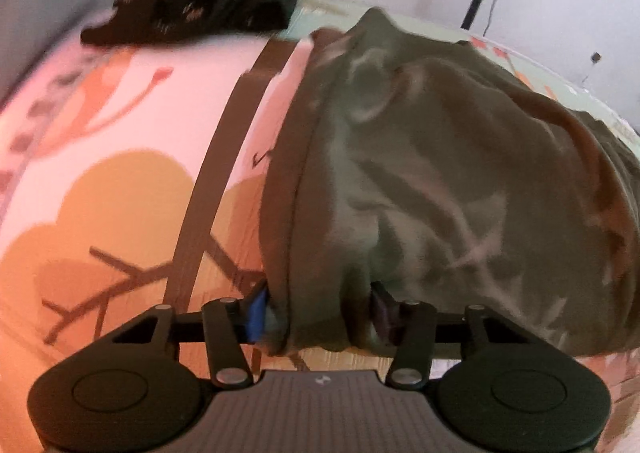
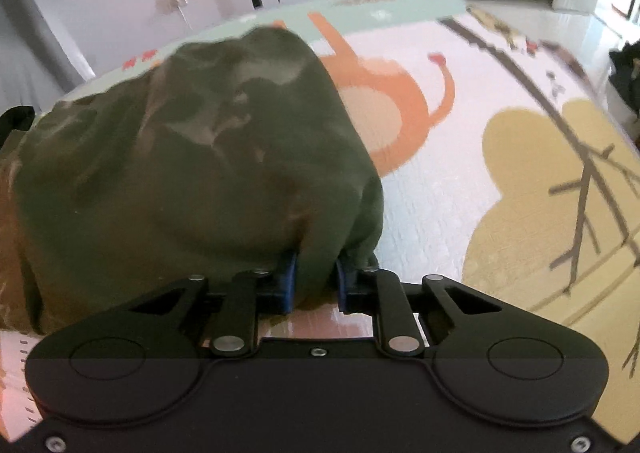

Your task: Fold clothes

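Both grippers, left gripper and right gripper, pinch the green cloth, which hangs forward over the mat.

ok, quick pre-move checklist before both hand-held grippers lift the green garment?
1. Left hand-held gripper closed on the olive-green garment: ok, fabric bunched between the pads.
2. Right hand-held gripper closed on the same garment: ok.
3. Garment spread flat: not ok, it is crumpled in a mound.
4. Play mat bare to the right: ok.
5. Dark garment apart from the green one: ok.
6. Which edge or corner each grip holds: cannot tell.
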